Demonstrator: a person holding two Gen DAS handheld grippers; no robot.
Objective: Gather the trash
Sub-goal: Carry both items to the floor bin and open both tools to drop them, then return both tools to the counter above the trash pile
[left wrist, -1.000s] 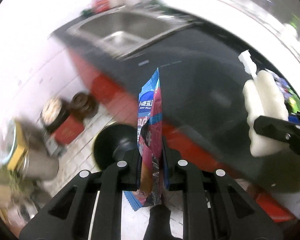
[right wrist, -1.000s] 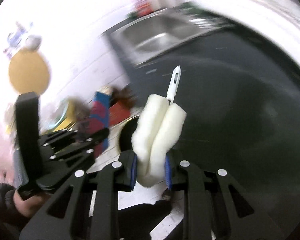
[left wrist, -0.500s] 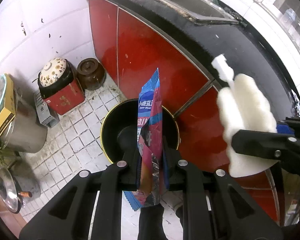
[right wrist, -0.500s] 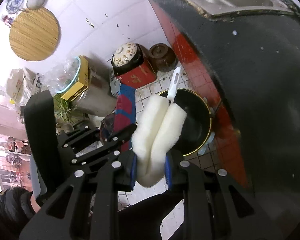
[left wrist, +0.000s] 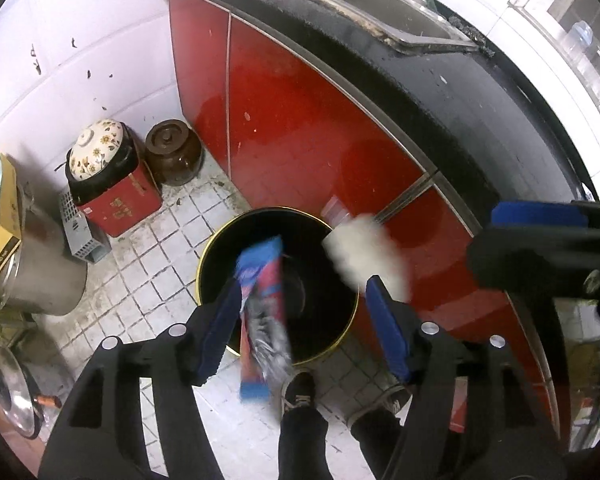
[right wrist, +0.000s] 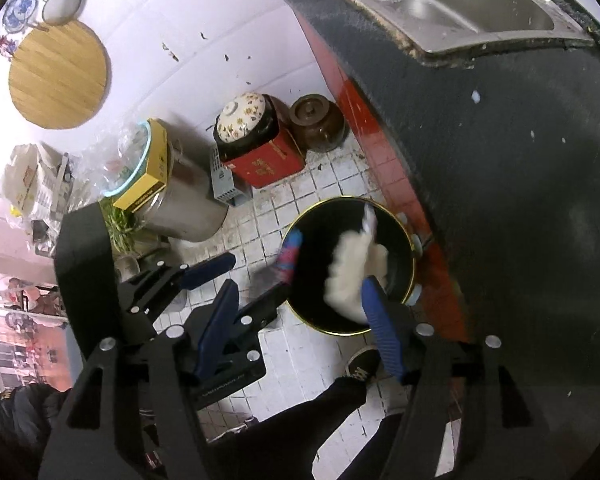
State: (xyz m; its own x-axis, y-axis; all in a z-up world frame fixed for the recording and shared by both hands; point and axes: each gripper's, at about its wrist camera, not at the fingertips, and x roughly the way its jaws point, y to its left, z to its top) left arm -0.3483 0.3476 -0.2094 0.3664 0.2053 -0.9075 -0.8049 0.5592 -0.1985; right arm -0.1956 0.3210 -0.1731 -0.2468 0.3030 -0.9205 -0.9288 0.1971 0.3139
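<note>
A black trash bin with a gold rim [left wrist: 204, 268] [right wrist: 410, 248] stands on the tiled floor by the red cabinet. My left gripper [left wrist: 300, 320] is open above it; the blue and pink snack wrapper [left wrist: 260, 312] is blurred, loose between the jaws, over the bin's near edge. It also shows in the right wrist view [right wrist: 288, 256]. My right gripper [right wrist: 296, 324] is open; the white foam piece [right wrist: 356, 276] is blurred, falling over the bin. It also shows in the left wrist view [left wrist: 364, 256].
A black countertop [right wrist: 520, 160] with a steel sink [right wrist: 440, 4] runs along the right. A red box with a floral lid [left wrist: 112, 184], a brown jar [left wrist: 172, 152] and a steel pot [left wrist: 40, 268] stand on the floor at left. The person's shoes [left wrist: 298, 392] are below the bin.
Both grippers have opened over the bin. The snack wrapper and the white foam piece have come loose and are dropping toward the bin.
</note>
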